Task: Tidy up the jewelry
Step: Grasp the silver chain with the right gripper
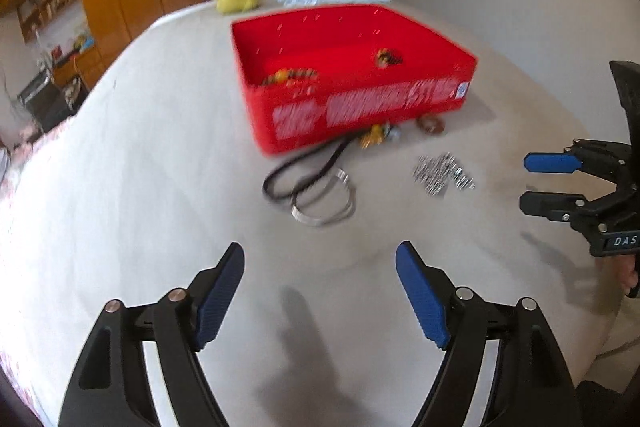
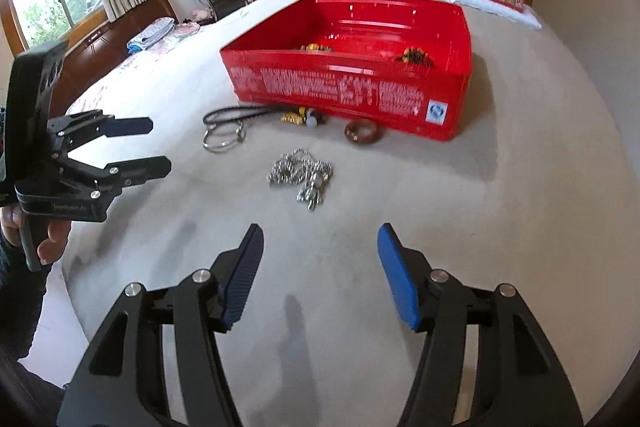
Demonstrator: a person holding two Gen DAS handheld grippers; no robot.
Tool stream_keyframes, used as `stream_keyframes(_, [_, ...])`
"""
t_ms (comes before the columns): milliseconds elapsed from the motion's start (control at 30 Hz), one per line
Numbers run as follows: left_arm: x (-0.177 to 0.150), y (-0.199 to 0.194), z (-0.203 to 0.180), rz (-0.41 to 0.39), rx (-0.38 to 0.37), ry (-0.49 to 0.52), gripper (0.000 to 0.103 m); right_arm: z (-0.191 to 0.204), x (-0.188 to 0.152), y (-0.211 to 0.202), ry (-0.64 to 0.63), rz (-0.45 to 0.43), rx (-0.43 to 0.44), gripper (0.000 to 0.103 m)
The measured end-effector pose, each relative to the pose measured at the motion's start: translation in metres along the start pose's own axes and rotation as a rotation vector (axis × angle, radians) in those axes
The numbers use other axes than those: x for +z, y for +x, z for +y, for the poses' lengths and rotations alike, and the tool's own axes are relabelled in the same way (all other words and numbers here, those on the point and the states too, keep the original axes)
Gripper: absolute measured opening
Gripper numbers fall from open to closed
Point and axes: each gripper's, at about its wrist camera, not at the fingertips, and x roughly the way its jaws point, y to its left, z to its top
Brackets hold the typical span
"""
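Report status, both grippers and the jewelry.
Left gripper open, right gripper open, both empty. Silver ball-chain necklace loose before red plastic bin. Nothing blocking.

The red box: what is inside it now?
Inside the red box lie two beaded pieces: one near its left, one near its right. The front wall hides the floor nearest it.

red plastic bin (image 1: 360,115) sits on the pale cloth (image 1: 160,187). in front of the bin lie a black cord (image 1: 298,173), silver bangles (image 1: 326,205) and a ball chain (image 1: 442,173). left gripper (image 1: 320,299) hovers nearer, fingers spread wide; right gripper (image 1: 526,181) hovers right of the bin.
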Motion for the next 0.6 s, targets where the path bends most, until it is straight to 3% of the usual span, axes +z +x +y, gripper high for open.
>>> stream_keyframes(200, [-0.011, 0.012, 0.008, 0.033, -0.021, -0.038, 0.079, 0.008, -0.003, 0.024, -0.045, 0.039, -0.013, 0.06])
stream_keyframes(400, [-0.01, 0.022, 0.006, 0.043, -0.02, -0.03, 0.083, 0.012, 0.012, 0.045, -0.085, 0.047, -0.025, 0.069])
stream_keyframes(600, [-0.002, 0.032, 0.004, 0.05, -0.016, -0.015, 0.088, 0.017, 0.028, 0.063, -0.105, 0.03, -0.025, 0.066])
